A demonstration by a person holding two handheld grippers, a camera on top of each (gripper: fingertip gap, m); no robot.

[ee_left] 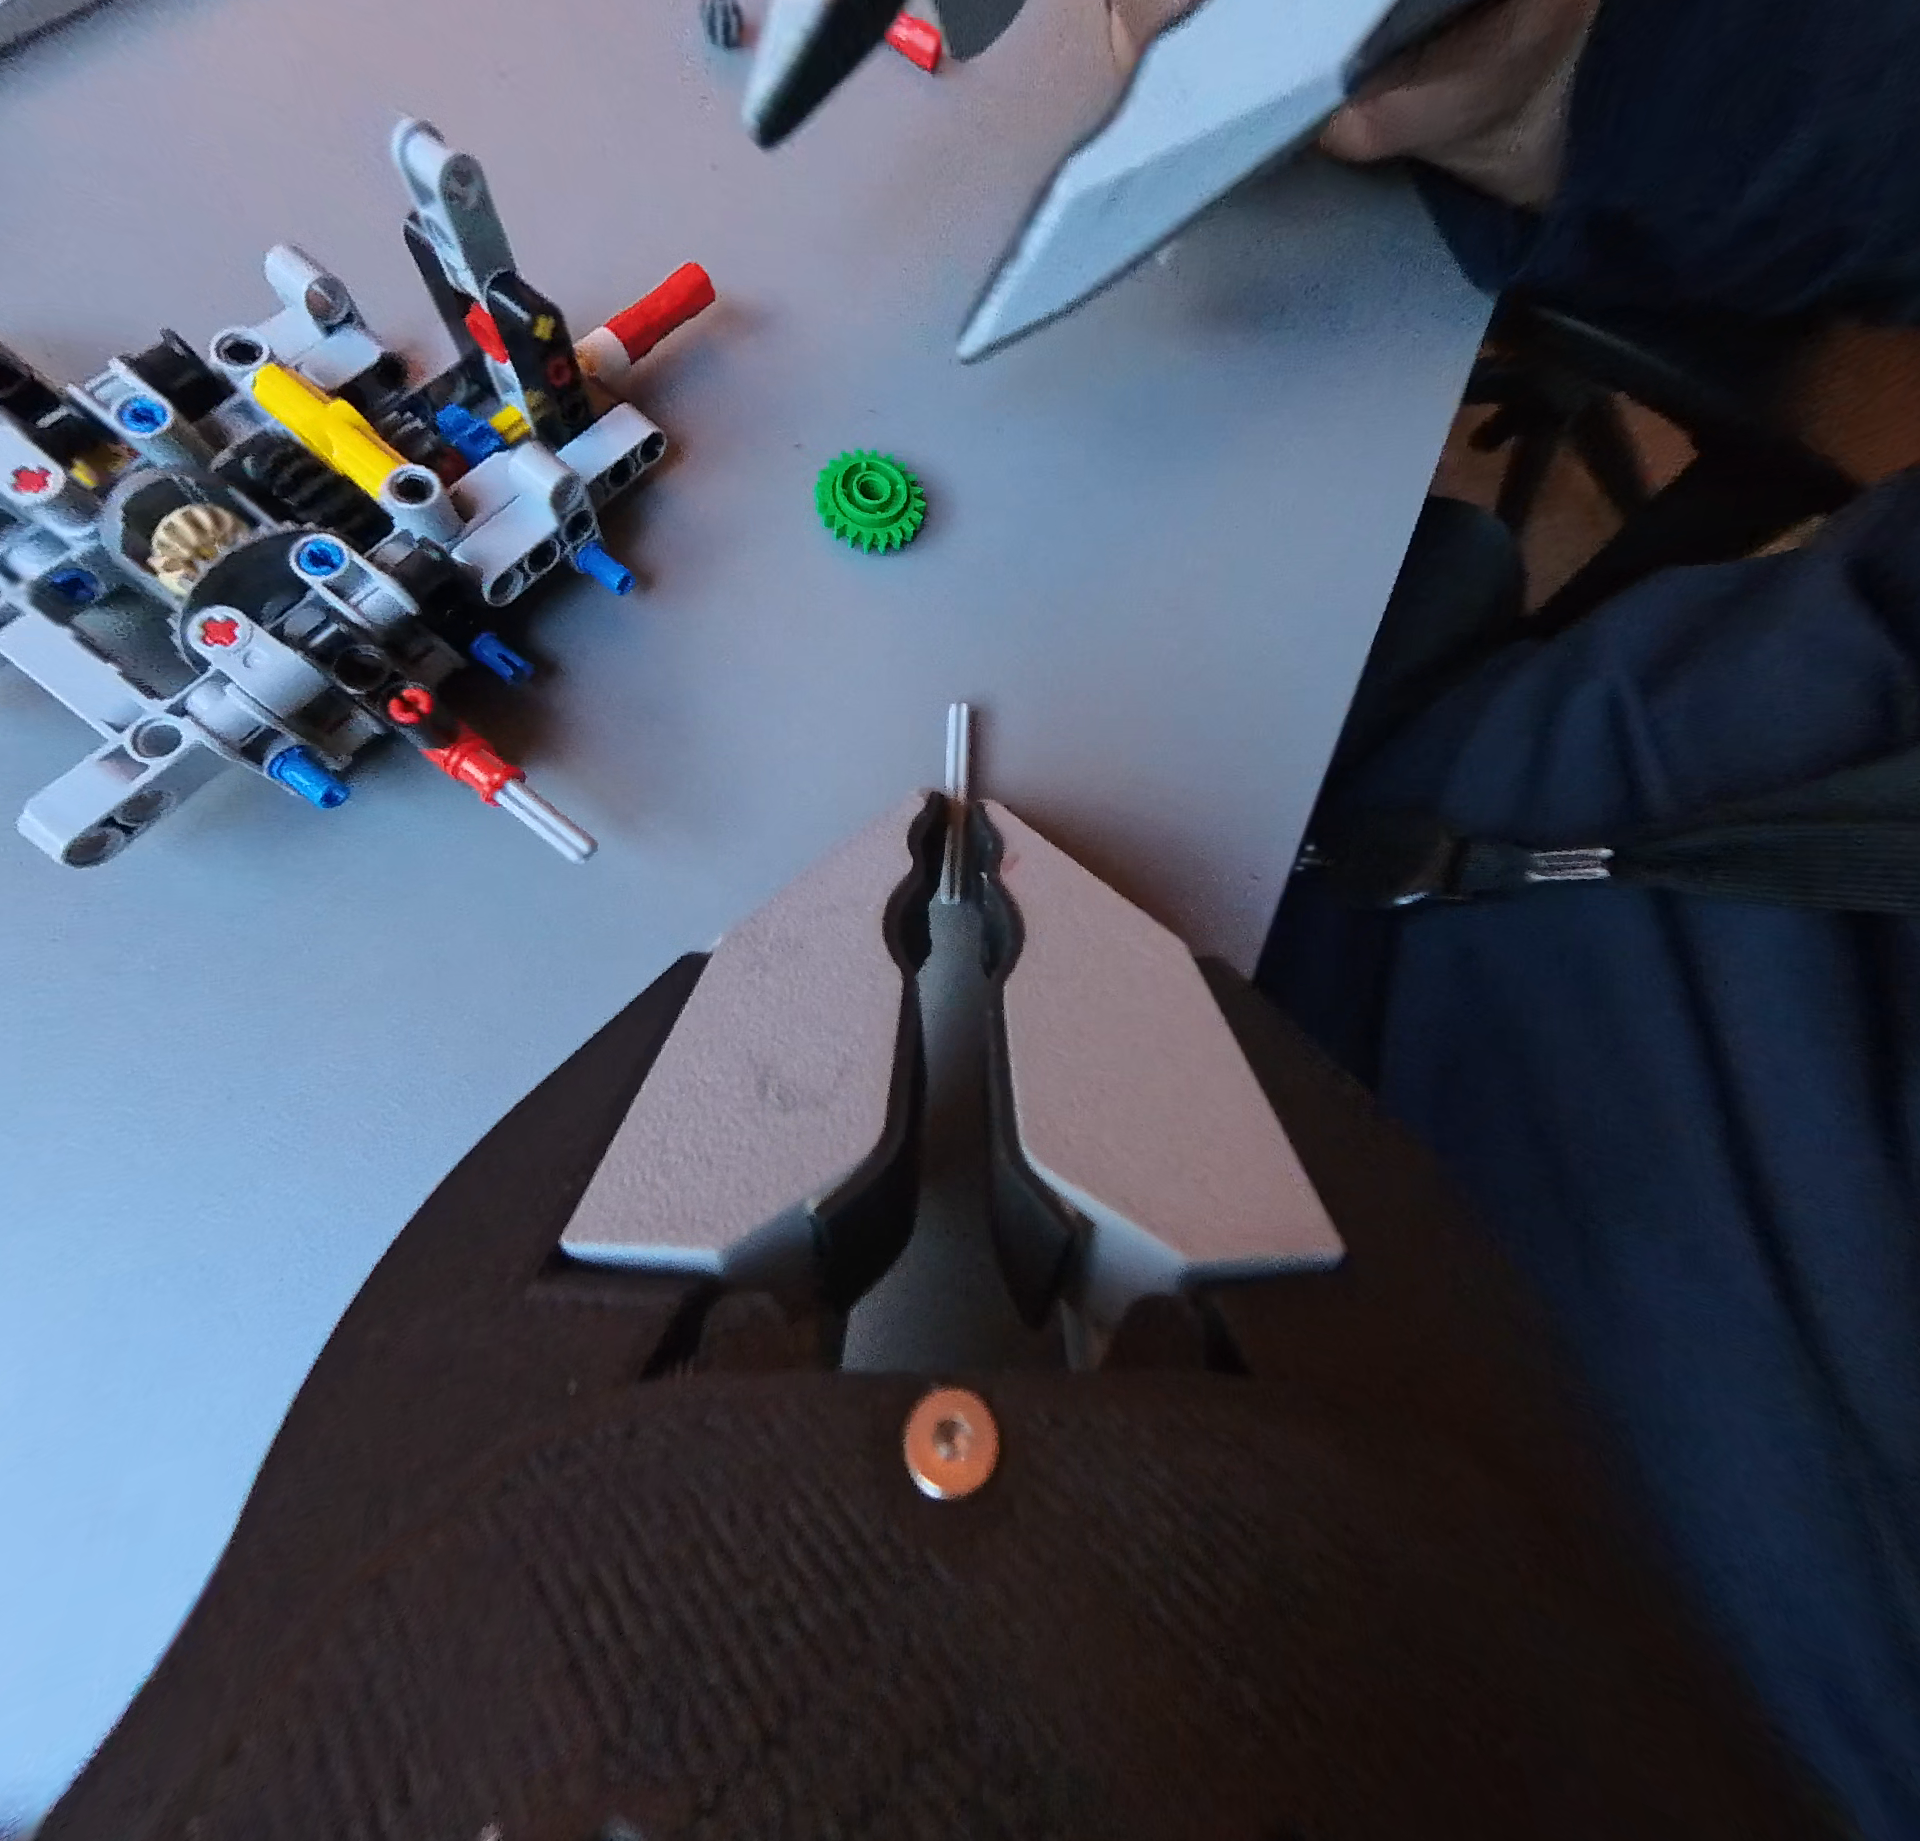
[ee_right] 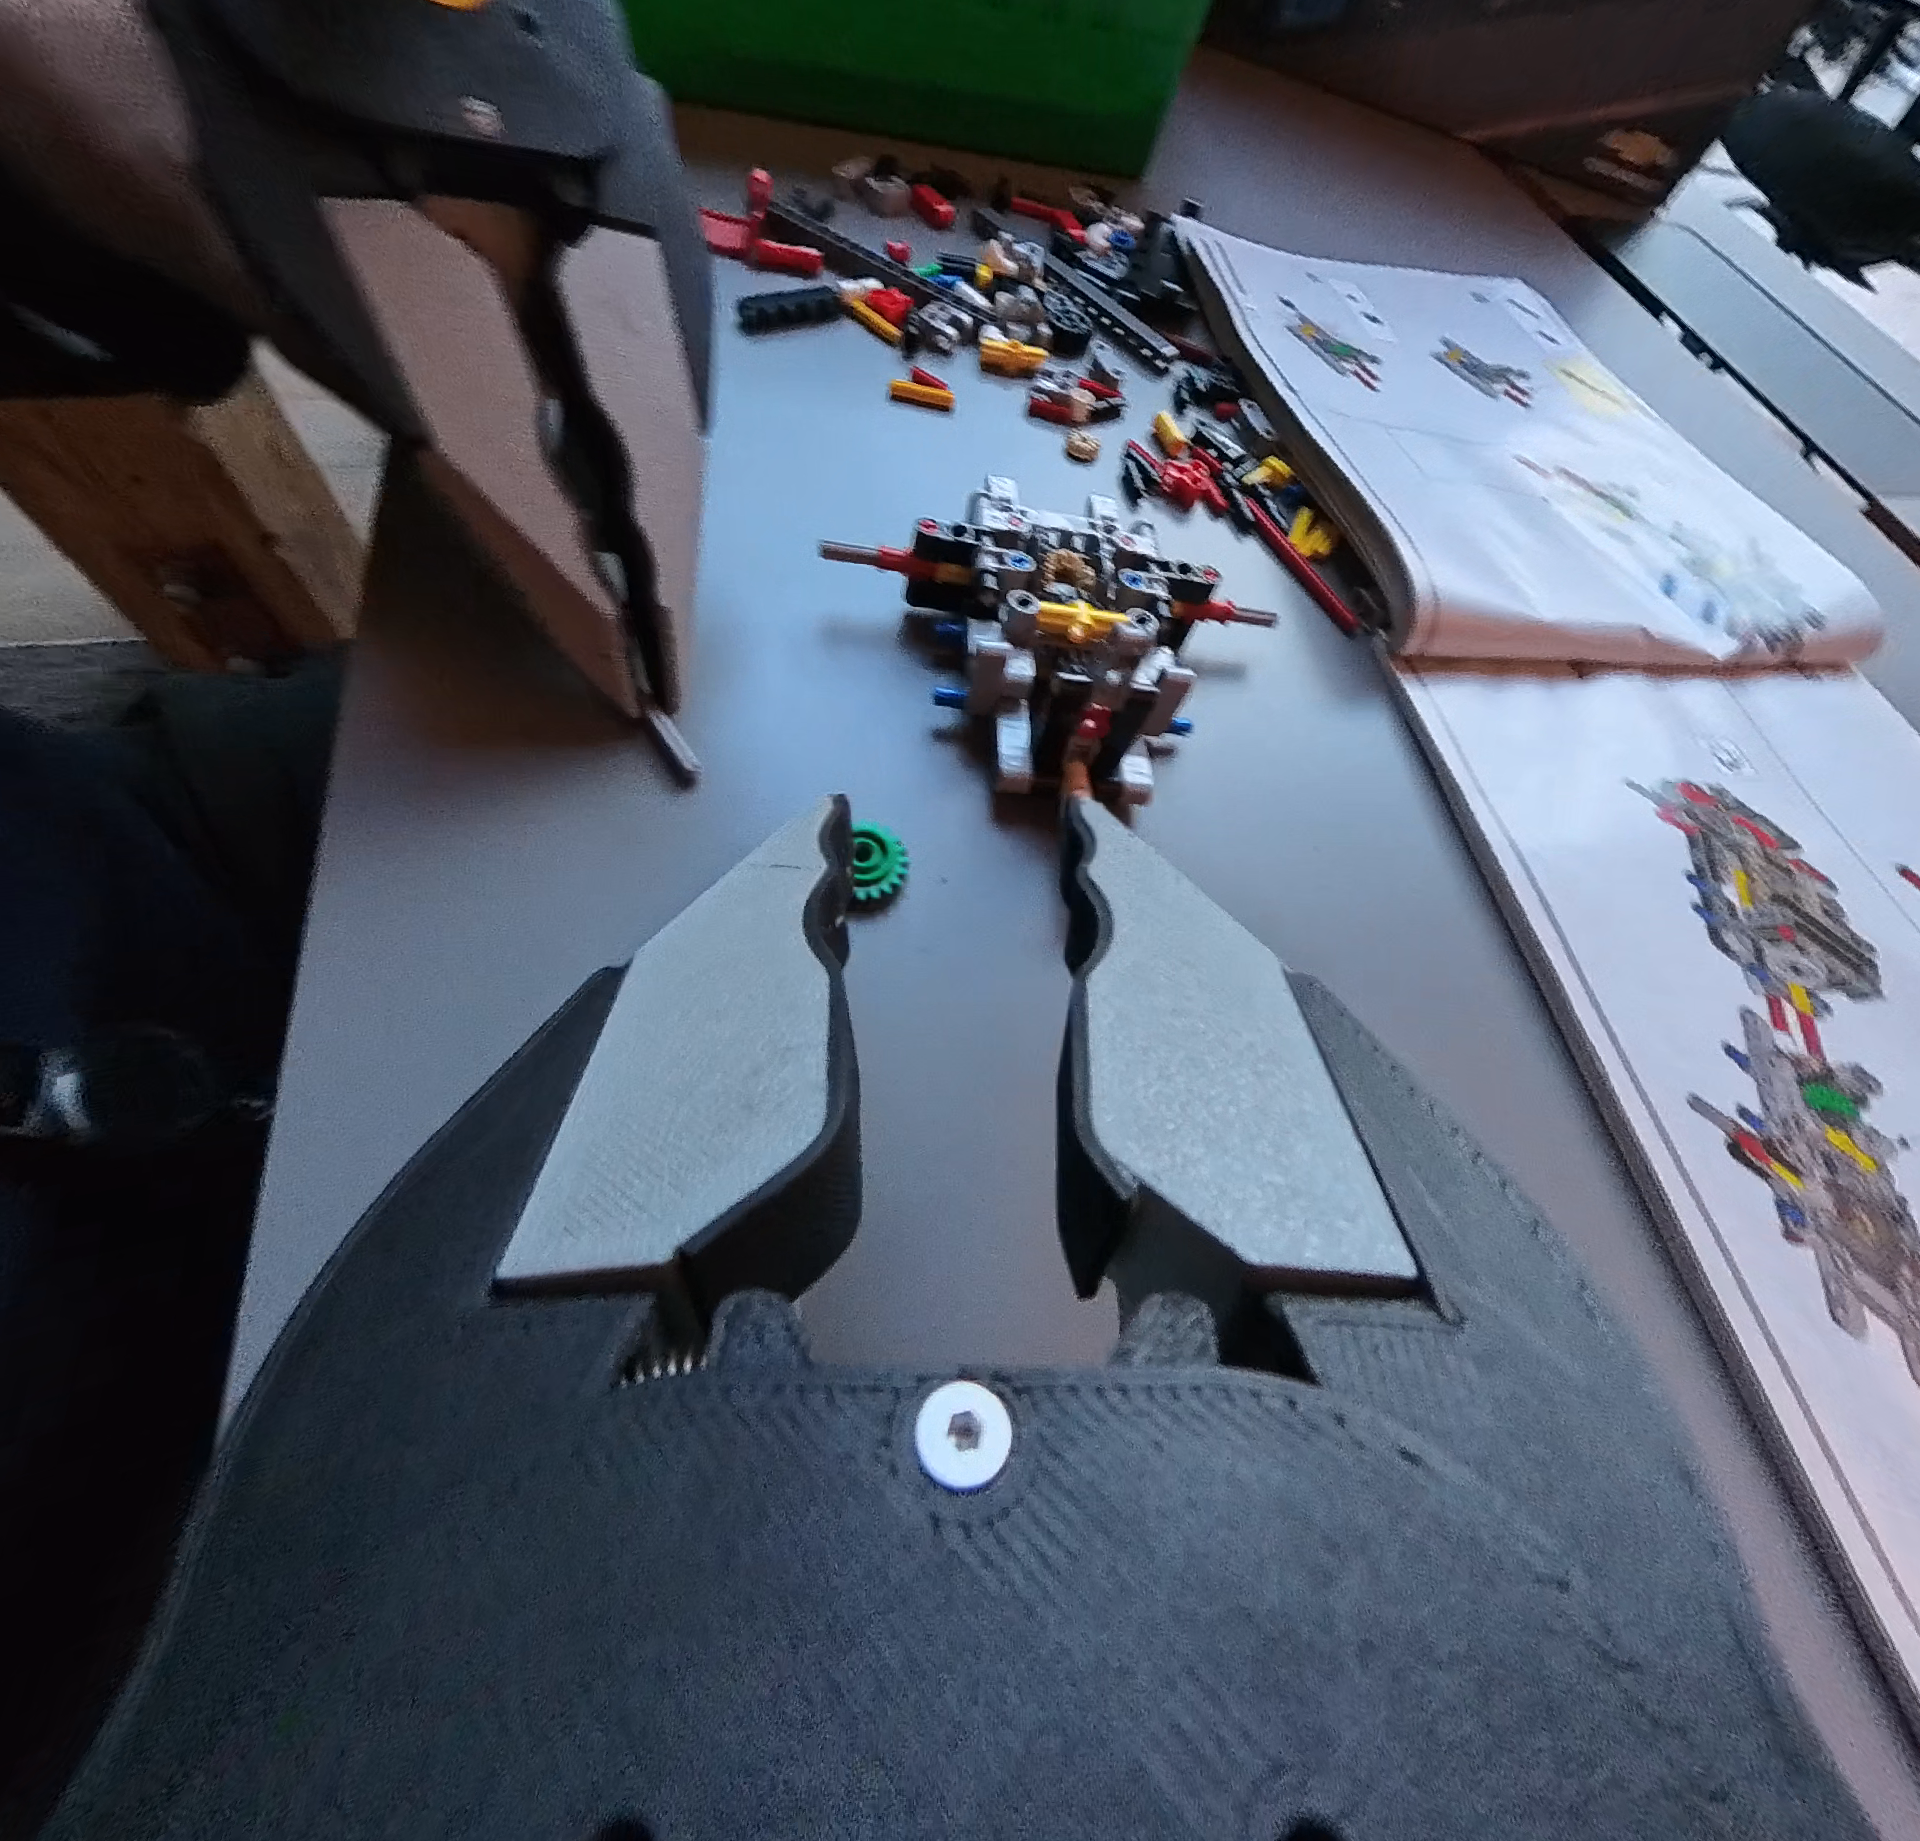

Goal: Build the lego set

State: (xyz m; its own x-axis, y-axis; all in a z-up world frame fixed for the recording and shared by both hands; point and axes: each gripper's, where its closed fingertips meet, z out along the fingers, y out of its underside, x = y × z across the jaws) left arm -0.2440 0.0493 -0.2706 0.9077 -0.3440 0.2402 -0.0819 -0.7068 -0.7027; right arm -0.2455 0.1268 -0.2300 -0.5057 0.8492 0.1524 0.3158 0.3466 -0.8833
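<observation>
Between left tongs: thin ribbed grey axle, pinched.

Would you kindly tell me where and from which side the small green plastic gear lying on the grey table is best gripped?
Probably across its toothed rim, coming straight down from above. The small green plastic gear lies flat on the grey table with clear space all round, so opposite teeth offer the only graspable edges. The open right gripper is nearest.

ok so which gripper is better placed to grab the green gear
Right. The right gripper has its jaws open and empty, with the green gear just beside its left tip. The left gripper is shut on a light grey axle.
</observation>
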